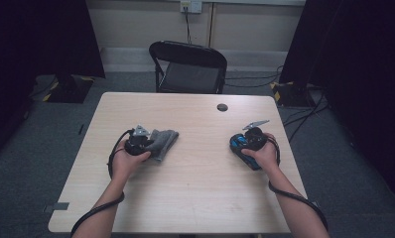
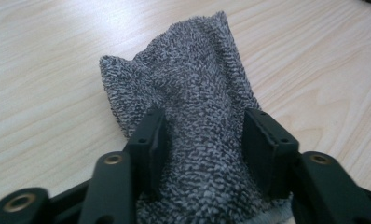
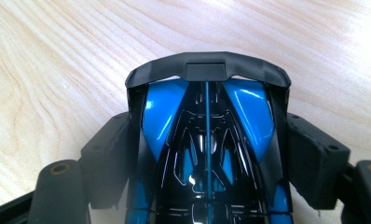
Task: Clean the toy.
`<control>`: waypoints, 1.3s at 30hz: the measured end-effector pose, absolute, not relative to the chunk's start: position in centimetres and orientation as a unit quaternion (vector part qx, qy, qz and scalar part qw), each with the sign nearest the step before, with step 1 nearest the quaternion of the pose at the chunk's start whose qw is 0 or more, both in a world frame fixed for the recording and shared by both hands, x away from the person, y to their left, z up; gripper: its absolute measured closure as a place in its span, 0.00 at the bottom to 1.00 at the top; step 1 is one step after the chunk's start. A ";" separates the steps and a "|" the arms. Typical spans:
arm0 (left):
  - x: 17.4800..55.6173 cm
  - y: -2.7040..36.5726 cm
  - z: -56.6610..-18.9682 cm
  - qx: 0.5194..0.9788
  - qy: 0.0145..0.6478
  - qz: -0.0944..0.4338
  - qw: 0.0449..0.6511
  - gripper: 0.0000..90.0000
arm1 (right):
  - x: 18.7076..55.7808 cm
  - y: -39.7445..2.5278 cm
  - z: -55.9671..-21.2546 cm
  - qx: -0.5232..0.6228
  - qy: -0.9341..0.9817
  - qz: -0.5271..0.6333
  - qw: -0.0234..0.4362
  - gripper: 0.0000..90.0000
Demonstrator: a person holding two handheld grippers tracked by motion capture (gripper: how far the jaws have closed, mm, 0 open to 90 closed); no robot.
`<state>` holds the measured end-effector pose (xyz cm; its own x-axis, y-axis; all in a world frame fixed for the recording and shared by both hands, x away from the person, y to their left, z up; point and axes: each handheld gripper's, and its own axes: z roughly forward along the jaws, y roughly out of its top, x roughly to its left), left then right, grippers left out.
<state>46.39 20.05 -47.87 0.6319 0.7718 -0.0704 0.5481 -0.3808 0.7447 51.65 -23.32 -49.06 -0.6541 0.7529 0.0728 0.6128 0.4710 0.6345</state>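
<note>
Grey terry cloth (image 1: 164, 143): on the table (image 1: 195, 198), left of centre, bunched into a loose roll pointing far-right. Soft, light, limp; likely to sag and drag wherever unsupported, loops apt to snag on edges. Pinched at its near end by the left gripper (image 2: 203, 135), jaws pressed into the pile on either side, fabric bulging between and beyond them. Best taken where folded thick, as here, so that several layers sit in the bite; a single edge would probably slip out. Blue and black toy car (image 1: 242, 148): on the table, right of centre, close to the right edge, lying at an angle, one end toward the far-left. Hard, glossy plastic shell, light, rigid, probably slippery on the lacquered panels; thin black rear wing (image 3: 207, 70) judged the fragile part, not a place to grip or press. Clamped across the body flanks by the right gripper (image 3: 207, 154), jaws closed against both sides just behind the wing. Flat side panels low on the body judged the safest hold. Folding chair (image 1: 189, 67): beyond the far edge, unrelated. Cloth and car well apart, bare tabletop between.
</note>
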 end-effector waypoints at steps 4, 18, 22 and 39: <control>46.4 20.1 -48.1 0.817 0.401 0.144 0.388 0.45 | 51.7 -23.5 -48.9 0.409 0.849 0.322 0.094 0.25; 46.5 20.1 -47.6 0.815 0.397 0.151 0.395 0.25 | 51.5 -23.6 -48.5 0.401 0.852 0.326 0.087 0.17; 46.4 20.1 -47.3 0.816 0.396 0.149 0.393 0.24 | 51.4 -23.6 -48.0 0.398 0.849 0.335 0.094 0.17; 45.5 19.6 -45.0 0.819 0.377 0.146 0.407 0.22 | 50.6 -22.7 -45.4 0.376 0.852 0.348 0.104 0.17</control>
